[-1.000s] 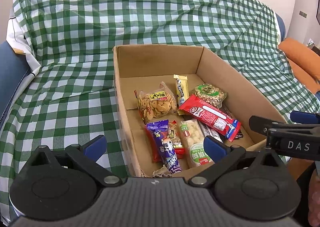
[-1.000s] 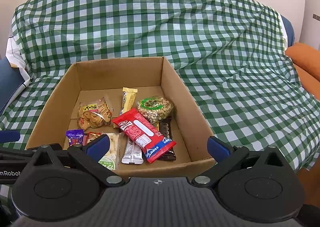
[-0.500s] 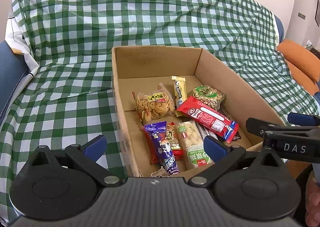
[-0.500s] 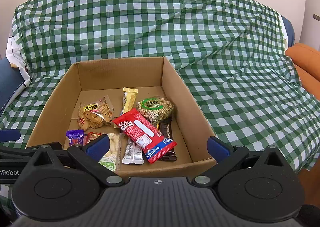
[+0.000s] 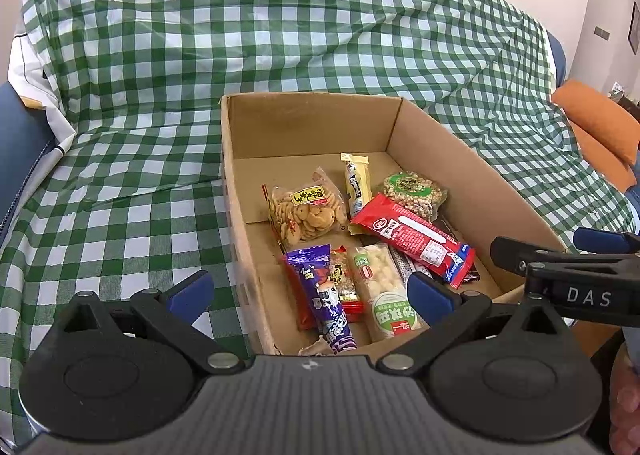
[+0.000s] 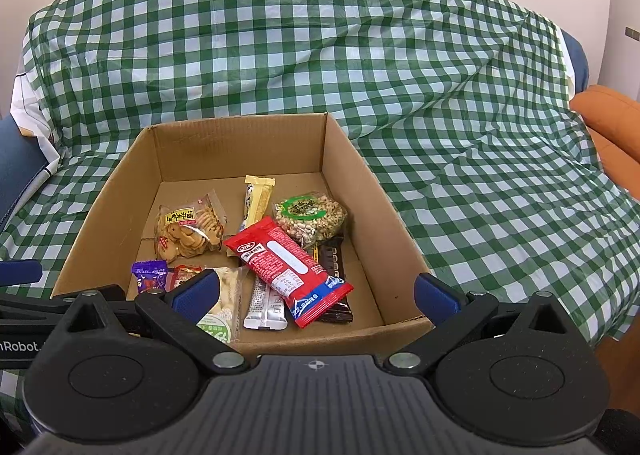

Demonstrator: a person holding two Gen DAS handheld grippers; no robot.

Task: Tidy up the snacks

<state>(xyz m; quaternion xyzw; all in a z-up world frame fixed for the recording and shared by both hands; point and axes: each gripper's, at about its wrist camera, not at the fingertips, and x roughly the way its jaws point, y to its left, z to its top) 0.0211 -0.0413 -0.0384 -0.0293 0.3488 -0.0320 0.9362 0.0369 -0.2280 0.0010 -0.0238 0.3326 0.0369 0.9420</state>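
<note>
Cardboard box (image 6: 360,215) open on green checked cloth (image 6: 440,75), snacks lying loose on its floor. Red pack (image 6: 286,269) on top, slanted across the middle, overlapping a dark bar (image 6: 334,255) and a silver sachet (image 6: 266,305). Peanut bag (image 6: 310,215) near right wall; cookie bag (image 6: 188,229) toward left; yellow bar (image 6: 256,199) between them. Purple pack (image 5: 324,295) and white-green pack (image 5: 382,291) side by side at near edge. Left gripper (image 5: 308,291) above near left wall, jaws wide, empty. Right gripper (image 6: 316,289) over near edge, jaws wide, empty.
</note>
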